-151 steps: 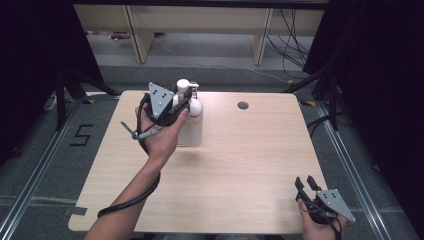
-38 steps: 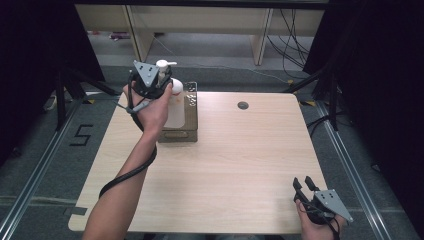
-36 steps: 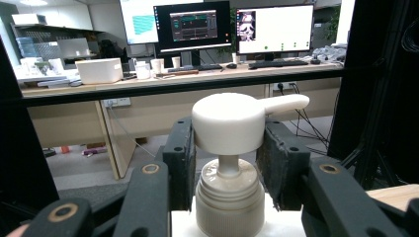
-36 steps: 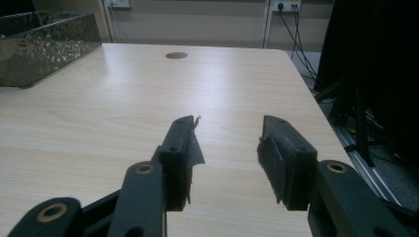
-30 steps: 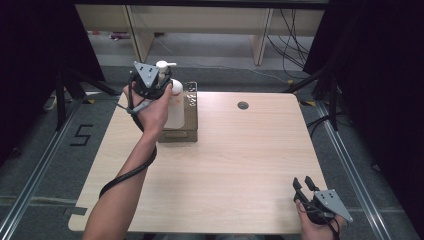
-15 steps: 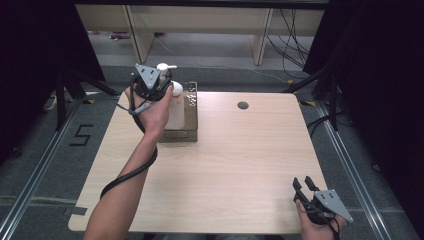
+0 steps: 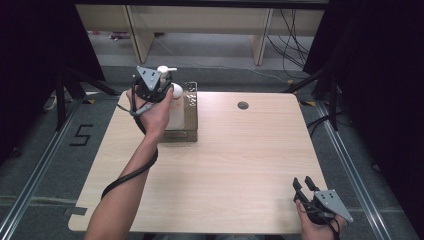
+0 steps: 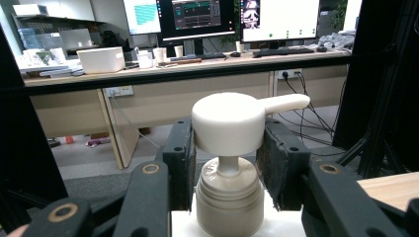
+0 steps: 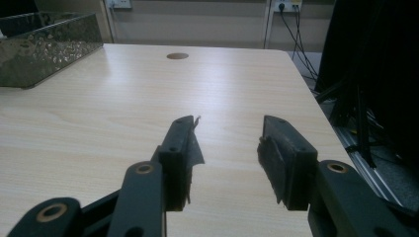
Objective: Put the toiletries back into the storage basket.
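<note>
A white pump bottle [image 7: 175, 91] hangs over a clear, dark-rimmed tray [image 7: 190, 109] at the back left of the wooden table. My left gripper [image 7: 166, 83] is shut on it just under the pump head. In the left gripper view the bottle's pump head [image 8: 230, 122] and ribbed collar sit between the two jaws of the left gripper [image 8: 227, 148], with the spout pointing right. Near the front right corner, my right gripper [image 7: 301, 184] rests low over the table. The right gripper [image 9: 227, 143] stands open with only bare wood between its pads.
The table [image 7: 250, 150] has a round cable hole [image 7: 243, 105] at the back centre. The tray [image 9: 44, 42] lies far left in the right gripper view. Beyond the far edge are desk legs, cables and floor. Dark frame posts flank both sides.
Since five seconds ago the left gripper has carried the bottle back and to the left, over the tray's far left corner. Over the last second it barely moves. The right gripper stays put.
</note>
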